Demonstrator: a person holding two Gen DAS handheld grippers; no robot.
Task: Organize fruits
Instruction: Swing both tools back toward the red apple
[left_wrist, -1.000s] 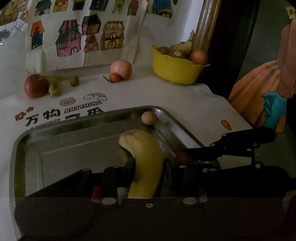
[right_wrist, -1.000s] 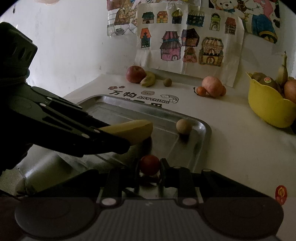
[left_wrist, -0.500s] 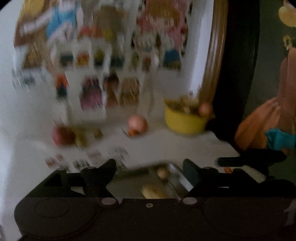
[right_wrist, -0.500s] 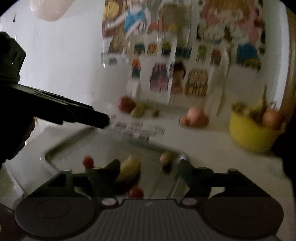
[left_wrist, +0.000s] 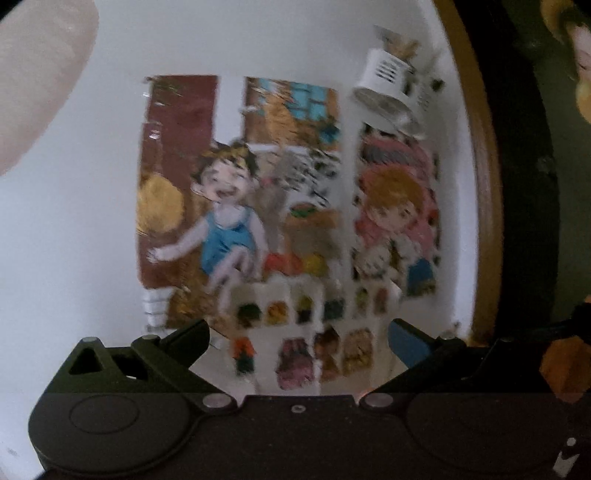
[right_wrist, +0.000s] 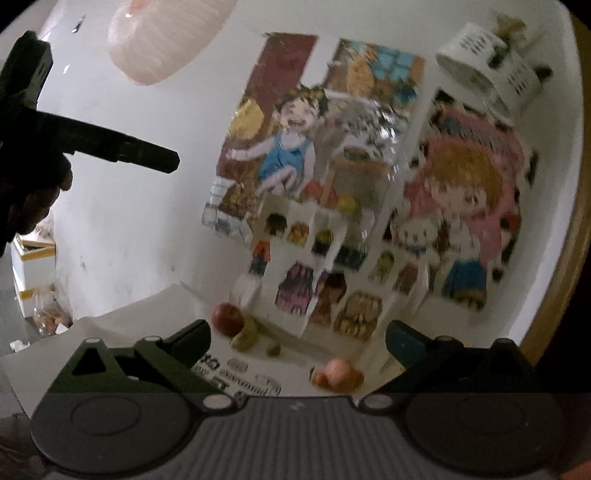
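Note:
Both views are blurred and face the wall. My left gripper (left_wrist: 299, 332) is raised in front of the posters, its jaws opening wide with nothing between them. My right gripper (right_wrist: 297, 332) is also up, jaws opening and empty. Past it, at the back of the white table (right_wrist: 147, 317), lie a red apple (right_wrist: 228, 318), a yellow-green pear (right_wrist: 246, 335), a small kiwi (right_wrist: 273, 349), a peach (right_wrist: 340, 371) and a small orange (right_wrist: 320, 378). A finger (right_wrist: 140, 153) of my left gripper shows at upper left in the right wrist view. The tray and banana are out of view.
Cartoon posters (right_wrist: 314, 166) cover the wall behind the table. A white slotted holder (right_wrist: 487, 62) hangs at the upper right and a pink lampshade (right_wrist: 166, 37) at the top. A brown door frame (left_wrist: 484, 184) borders the right. Boxes (right_wrist: 33, 254) stand low at far left.
The left gripper let go of the banana and the right let go of the small red fruit, both over the tray. Both grippers opened, rose and tilted up toward the wall.

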